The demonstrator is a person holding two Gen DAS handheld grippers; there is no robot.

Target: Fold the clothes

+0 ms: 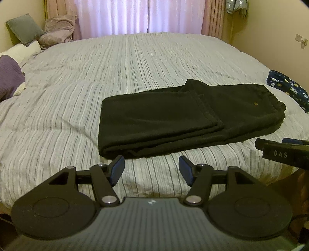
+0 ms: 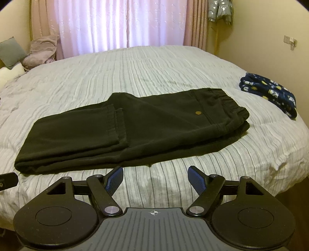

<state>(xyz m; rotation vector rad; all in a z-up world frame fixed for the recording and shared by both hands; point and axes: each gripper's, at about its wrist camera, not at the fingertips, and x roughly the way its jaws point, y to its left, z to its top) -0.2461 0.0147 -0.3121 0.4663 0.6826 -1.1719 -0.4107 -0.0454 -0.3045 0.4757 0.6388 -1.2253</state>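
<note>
While both tools hang above the near edge of the bed [image 1: 77, 77], the folded black fleece trousers [image 1: 173, 117] lie flat on the grey-and-white striped quilt [image 2: 154, 67], just beyond the fingertips in each view. In the left wrist view the left gripper [image 1: 151, 167] has its blue-padded fingers [image 1: 117, 168] spread apart with nothing between them; the trousers' thick folded edge sits just ahead of the left finger and runs off ahead and to the right. The legs are doubled back over the body of the garment, their hems ending partway across it, and the elastic waistband lies at the far right end. A small brass-coloured stud [image 2: 197, 112] shows on the upper layer near the waistband.

In the right wrist view the right gripper [image 2: 155, 178] is likewise released, its ribbed blue fingers [image 2: 197, 180] wide apart and gripping nothing, with bare striped quilt between them. From here the trousers stretch straight ahead and to the left of the fingers, the waistband ahead and to the right. Neither pair of fingers touches the cloth.

Farther right of the fingers, well apart from the trousers, a navy patterned garment [image 2: 270, 94] sits bunched near the bed's right edge. Far ahead and to the left, a grey cushion [image 1: 24, 29] and a crumpled mauve blanket [image 1: 58, 29] rest against the wall, beside pink curtains [image 1: 212, 17] with sheer white panels. The black body of the right tool, lettered "DAS", pokes into the left wrist view at the right side.
</note>
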